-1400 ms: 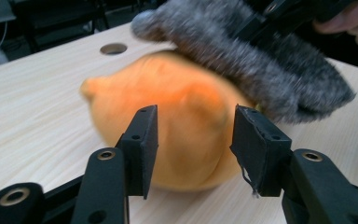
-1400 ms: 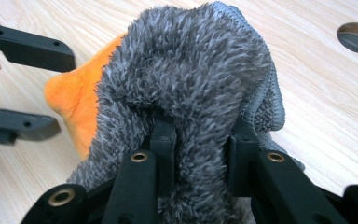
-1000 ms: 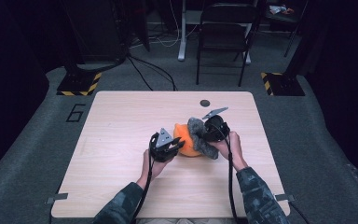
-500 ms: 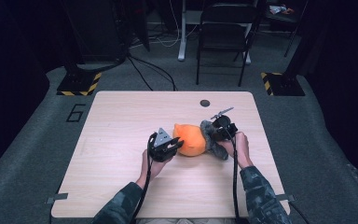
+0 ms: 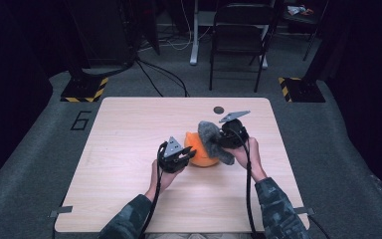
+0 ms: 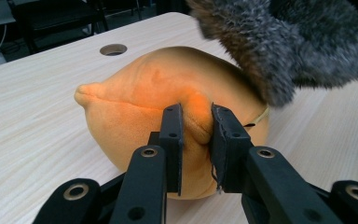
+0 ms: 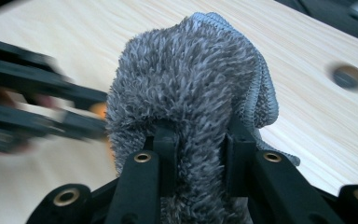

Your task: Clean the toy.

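An orange plush cushion (image 5: pixel 202 151) lies near the middle of the wooden table (image 5: pixel 129 129). My left gripper (image 5: pixel 179 160) is at its left side, shut on a pinched fold of the orange plush (image 6: pixel 196 122). A grey fuzzy cloth (image 5: pixel 211 138) drapes over the cushion's right side. My right gripper (image 5: pixel 227 137) is shut on this grey cloth (image 7: pixel 200 140), a thick bunch of it pressed between the jaws. The cloth (image 6: pixel 289 42) hangs over the cushion's far upper side in the left gripper view.
A round cable hole (image 5: pixel 219 110) sits near the table's far edge. A folding chair (image 5: pixel 238 40) and cables stand on the floor behind the table. Yellow-black striped bases (image 5: pixel 82 89) lie at the far left and right. Bare tabletop spreads to the left.
The right gripper has carried the grey cloth slightly back up and leftward over the cushion after dipping lower half a second ago. The left gripper has stayed in place on the plush.
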A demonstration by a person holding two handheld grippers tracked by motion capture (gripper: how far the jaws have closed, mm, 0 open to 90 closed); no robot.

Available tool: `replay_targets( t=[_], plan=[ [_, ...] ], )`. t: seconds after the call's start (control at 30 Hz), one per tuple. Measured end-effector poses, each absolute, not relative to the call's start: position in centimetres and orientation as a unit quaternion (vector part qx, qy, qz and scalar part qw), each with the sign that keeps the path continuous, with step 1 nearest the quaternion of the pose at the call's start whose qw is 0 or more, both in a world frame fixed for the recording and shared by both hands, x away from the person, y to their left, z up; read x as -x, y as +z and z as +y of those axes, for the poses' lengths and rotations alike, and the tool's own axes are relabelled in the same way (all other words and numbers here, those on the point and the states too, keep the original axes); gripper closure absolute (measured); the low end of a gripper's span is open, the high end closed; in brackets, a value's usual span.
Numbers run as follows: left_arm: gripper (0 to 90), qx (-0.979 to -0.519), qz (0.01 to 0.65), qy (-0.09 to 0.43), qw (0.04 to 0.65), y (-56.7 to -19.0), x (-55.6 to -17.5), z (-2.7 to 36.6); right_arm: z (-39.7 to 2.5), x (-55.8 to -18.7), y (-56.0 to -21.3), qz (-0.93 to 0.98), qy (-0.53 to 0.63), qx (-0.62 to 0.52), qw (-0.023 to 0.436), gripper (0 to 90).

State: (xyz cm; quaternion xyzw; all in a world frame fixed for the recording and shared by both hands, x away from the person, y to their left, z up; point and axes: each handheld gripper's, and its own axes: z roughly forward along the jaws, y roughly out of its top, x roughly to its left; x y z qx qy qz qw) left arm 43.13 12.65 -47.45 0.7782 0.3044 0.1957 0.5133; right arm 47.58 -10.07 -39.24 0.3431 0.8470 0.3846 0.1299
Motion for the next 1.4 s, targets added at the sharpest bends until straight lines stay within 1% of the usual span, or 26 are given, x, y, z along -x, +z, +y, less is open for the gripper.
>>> replay_targets(
  t=[0.07,0.17,0.27,0.33,0.4,0.6,0.77,1.0,1.07,1.1,1.13,1.23,1.3,1.4],
  plan=[
    [75.8,-0.780,0.302,0.195,0.512,-47.4,-43.0,12.6,-8.8,-47.1,-39.4,0.854,0.383,-0.326,0.133,71.1],
    [75.8,-0.782,0.302,0.196,0.509,-47.5,-43.0,12.6,-7.6,-46.9,-40.4,0.866,0.360,-0.314,0.149,71.4],
    [75.8,-0.781,0.303,0.196,0.510,-47.6,-43.0,12.6,-7.5,-47.1,-40.8,0.865,0.350,-0.323,0.157,71.7],
    [75.8,-0.784,0.302,0.193,0.507,-47.5,-43.1,12.8,-7.7,-47.3,-40.7,0.872,0.328,-0.316,0.178,71.9],
    [75.9,-0.781,0.306,0.195,0.508,-47.6,-43.1,12.8,-8.1,-47.5,-40.9,0.871,0.323,-0.328,0.169,72.0],
    [75.9,-0.781,0.308,0.193,0.508,-47.6,-43.1,12.9,-9.7,-48.6,-41.4,0.874,0.290,-0.350,0.172,72.1],
    [75.9,-0.780,0.307,0.194,0.510,-47.6,-43.3,13.0,-11.2,-49.5,-42.3,0.871,0.268,-0.381,0.157,72.2],
    [75.8,-0.780,0.310,0.190,0.509,-47.6,-43.3,13.1,-12.9,-50.7,-44.6,0.863,0.236,-0.421,0.148,72.4],
    [75.8,-0.780,0.309,0.191,0.510,-47.6,-43.4,13.1,-13.3,-51.1,-45.2,0.862,0.237,-0.428,0.134,72.4],
    [75.8,-0.780,0.310,0.189,0.510,-47.6,-43.4,13.1,-13.4,-51.2,-45.4,0.859,0.235,-0.434,0.135,72.5],
    [75.8,-0.779,0.310,0.190,0.511,-47.6,-43.4,13.2,-13.5,-51.2,-45.5,0.858,0.237,-0.436,0.132,72.5],
    [75.7,-0.779,0.312,0.190,0.510,-47.6,-43.4,13.3,-13.5,-51.0,-44.6,0.859,0.241,-0.428,0.145,72.9],
    [75.6,-0.775,0.316,0.188,0.514,-47.7,-43.5,13.4,-13.4,-50.6,-43.5,0.860,0.250,-0.416,0.159,73.0],
    [75.6,-0.775,0.317,0.186,0.514,-47.7,-43.6,13.6,-13.2,-49.9,-41.3,0.855,0.289,-0.401,0.159,73.0]
  ],
)
